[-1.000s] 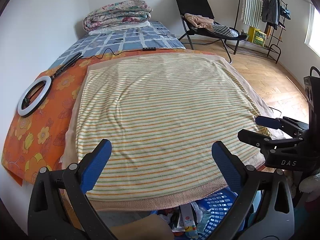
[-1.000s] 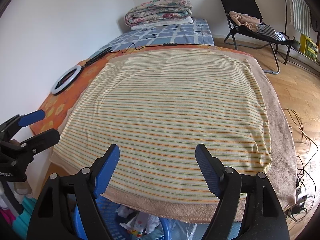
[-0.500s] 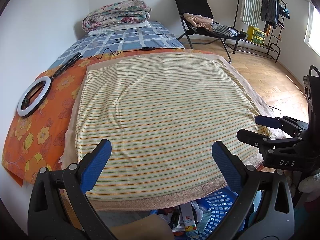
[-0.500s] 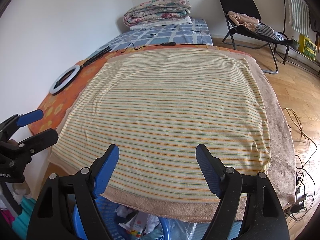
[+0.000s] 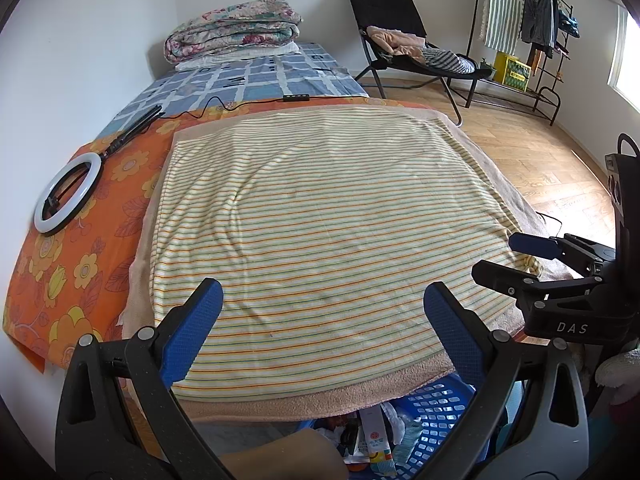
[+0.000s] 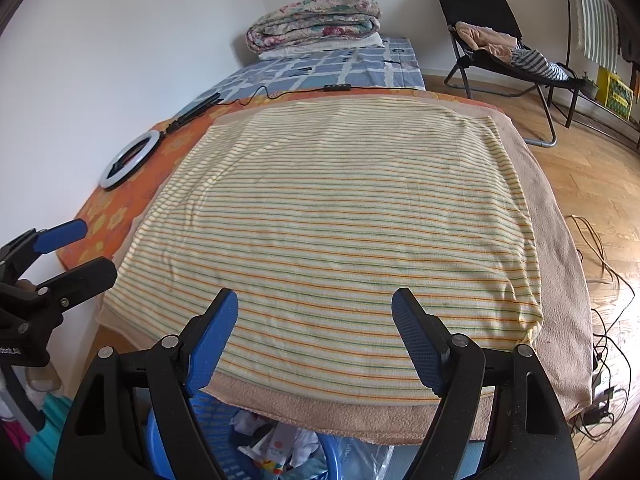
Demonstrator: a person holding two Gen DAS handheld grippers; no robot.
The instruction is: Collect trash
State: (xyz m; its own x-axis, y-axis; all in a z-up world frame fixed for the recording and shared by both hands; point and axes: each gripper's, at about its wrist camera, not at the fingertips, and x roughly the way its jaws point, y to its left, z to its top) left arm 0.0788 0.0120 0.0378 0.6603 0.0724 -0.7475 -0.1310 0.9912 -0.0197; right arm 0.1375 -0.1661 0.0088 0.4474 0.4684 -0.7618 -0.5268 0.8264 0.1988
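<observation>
The bed [image 5: 100, 216] fills both views from 9 to 3 o'clock, its orange flowered sheet showing along the left side. A striped blanket [image 5: 320, 216] lies flat over a beige towel [image 5: 304, 396] whose edge hangs off the near end of the bed. At 12 o'clock a folded quilt [image 5: 234, 30] is stacked against the wall, and at 1 o'clock a black folding chair [image 5: 396, 36] holds loose clothes. A ring light [image 5: 66, 196] lies on the orange sheet at 9 o'clock, well apart from the blanket.

At 6 o'clock, below the towel's hanging edge, sits a blue basket [image 5: 436, 408] with trash [image 5: 372, 436] inside: wrappers and small packets, partly hidden by the towel.

The left gripper [image 5: 320, 320] hangs over the near edge of the blanket with its blue-padded jaws spread wide and nothing between them. The right gripper [image 6: 314, 332] is likewise wide apart and empty, just beside the left one.
</observation>
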